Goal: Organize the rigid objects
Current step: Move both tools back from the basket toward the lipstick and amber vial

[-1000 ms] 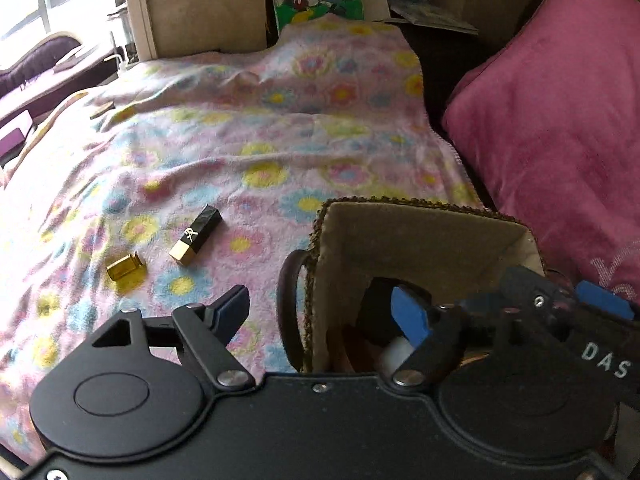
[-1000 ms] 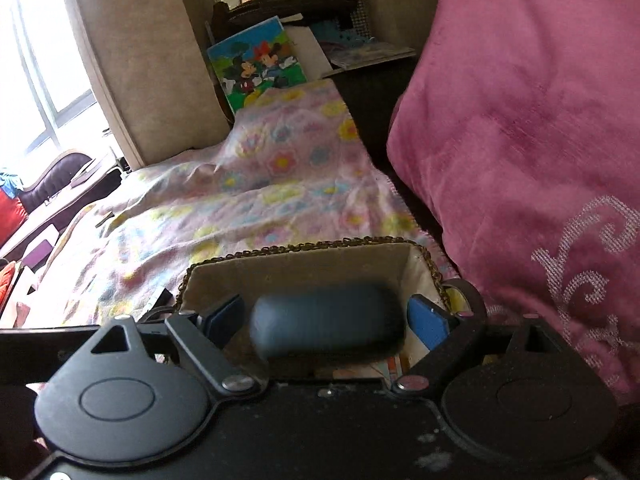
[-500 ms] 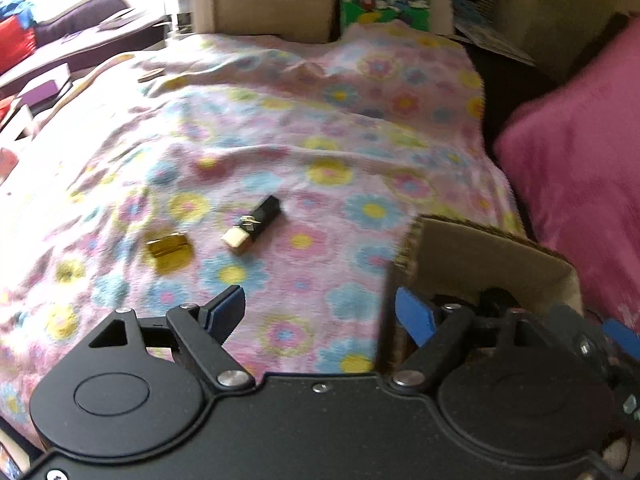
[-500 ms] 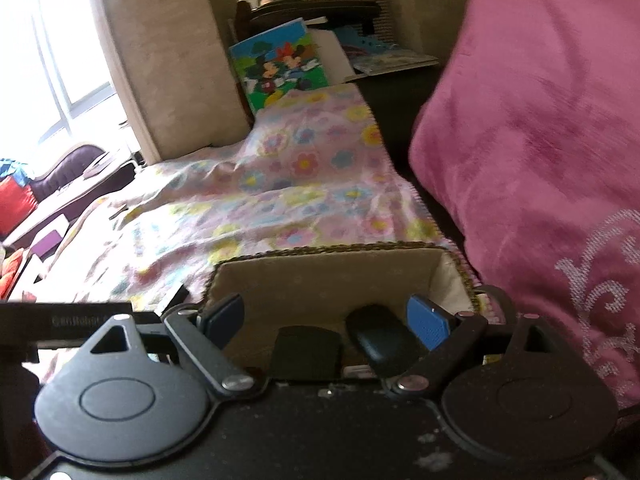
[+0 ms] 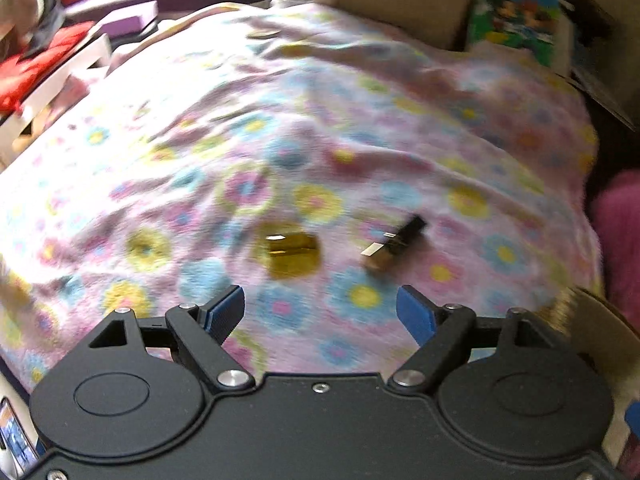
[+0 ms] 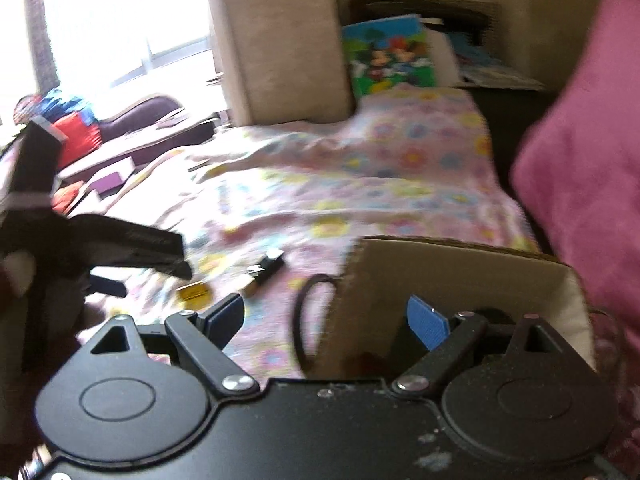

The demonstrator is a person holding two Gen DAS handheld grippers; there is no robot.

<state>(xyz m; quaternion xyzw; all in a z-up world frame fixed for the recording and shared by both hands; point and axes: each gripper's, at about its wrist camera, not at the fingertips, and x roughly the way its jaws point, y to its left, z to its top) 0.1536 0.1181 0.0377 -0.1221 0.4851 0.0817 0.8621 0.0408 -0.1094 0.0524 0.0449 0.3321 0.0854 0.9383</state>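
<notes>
The left gripper (image 5: 320,312), jaws spread and empty, hovers nearest the two loose items on the floral blanket (image 5: 360,140): the gold block (image 5: 294,249) at about 12 o'clock and the black-and-gold lipstick tube (image 5: 394,242) at 1 o'clock, its long axis running toward 2 o'clock. The right gripper (image 6: 326,322), also spread and empty, hangs by the fabric-lined basket (image 6: 460,264), whose contents are hidden; blur softens everything.

Motion-blurred gold case (image 5: 293,249) and lipstick (image 5: 394,242), basket (image 6: 460,280) interior hidden behind right gripper (image 6: 326,318), basket cut off at left-wrist frame edge
</notes>
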